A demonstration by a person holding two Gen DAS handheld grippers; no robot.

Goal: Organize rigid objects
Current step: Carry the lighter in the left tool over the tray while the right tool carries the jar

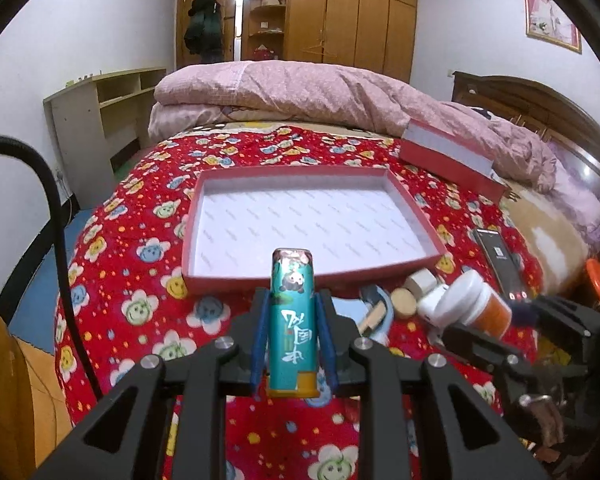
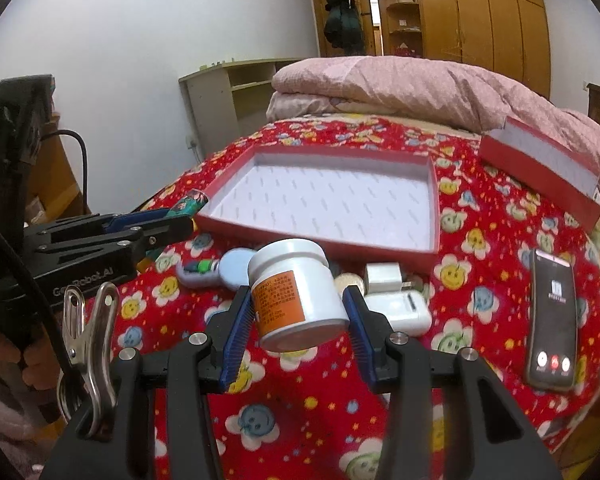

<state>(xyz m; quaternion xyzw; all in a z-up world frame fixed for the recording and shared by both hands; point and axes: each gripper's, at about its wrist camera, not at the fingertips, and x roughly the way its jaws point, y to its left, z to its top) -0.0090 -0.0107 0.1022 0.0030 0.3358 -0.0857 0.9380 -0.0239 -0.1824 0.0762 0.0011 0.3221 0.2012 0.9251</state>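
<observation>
My left gripper (image 1: 293, 304) is shut on a teal panda-print lighter (image 1: 293, 332), held above the bedspread just before the near wall of the open red box (image 1: 300, 276). The box has a white lining and holds nothing. My right gripper (image 2: 298, 300) is shut on a white jar with an orange label (image 2: 296, 296), lifted over a cluster of small items. In the right wrist view the left gripper (image 2: 168, 222) and the lighter (image 2: 192, 204) are by the box's (image 2: 340, 246) left corner. The jar (image 1: 476, 300) also shows in the left wrist view.
On the red flowered bedspread lie a white charger (image 2: 384, 276), a white earbud case (image 2: 400, 312), a light blue round lid (image 2: 236, 268) and a small wooden disc (image 1: 404, 302). A phone (image 2: 552, 312) lies at right. The red box lid (image 2: 540, 172) rests behind, by a pink quilt (image 2: 400, 84).
</observation>
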